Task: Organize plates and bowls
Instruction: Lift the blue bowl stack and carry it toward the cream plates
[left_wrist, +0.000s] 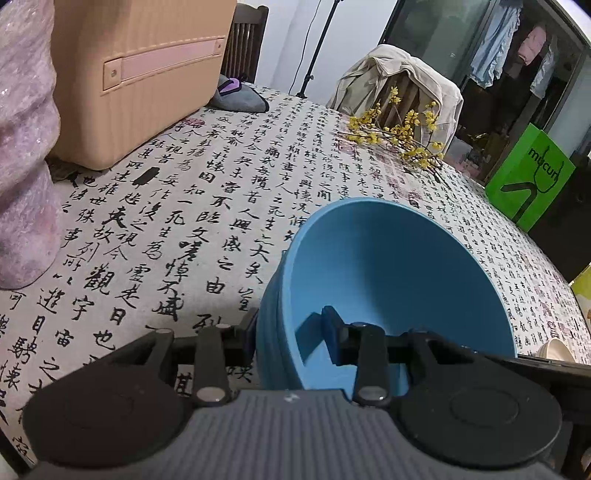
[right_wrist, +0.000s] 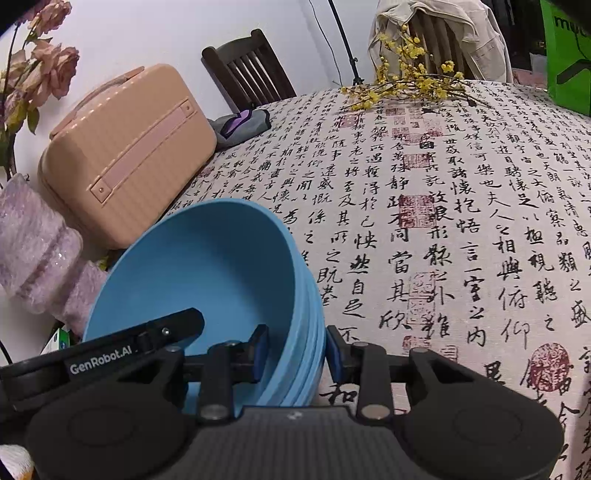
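The stack of blue bowls (right_wrist: 207, 273) hangs tilted above the tabletop (right_wrist: 461, 221) between both hands, left gripper (left_wrist: 291, 339) and right gripper (right_wrist: 297, 350) each clamped on opposite walls.

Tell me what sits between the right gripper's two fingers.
The stacked rims of the blue bowls, seen in the right wrist view: one finger inside, the other outside the right gripper.

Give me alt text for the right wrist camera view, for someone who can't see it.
The right gripper clamps the near rim of a stack of blue bowls, one finger inside, one outside, on a table covered with calligraphy-print cloth. The left gripper reaches into the top bowl from the left. Behind stand a peach case and yellow flowers.
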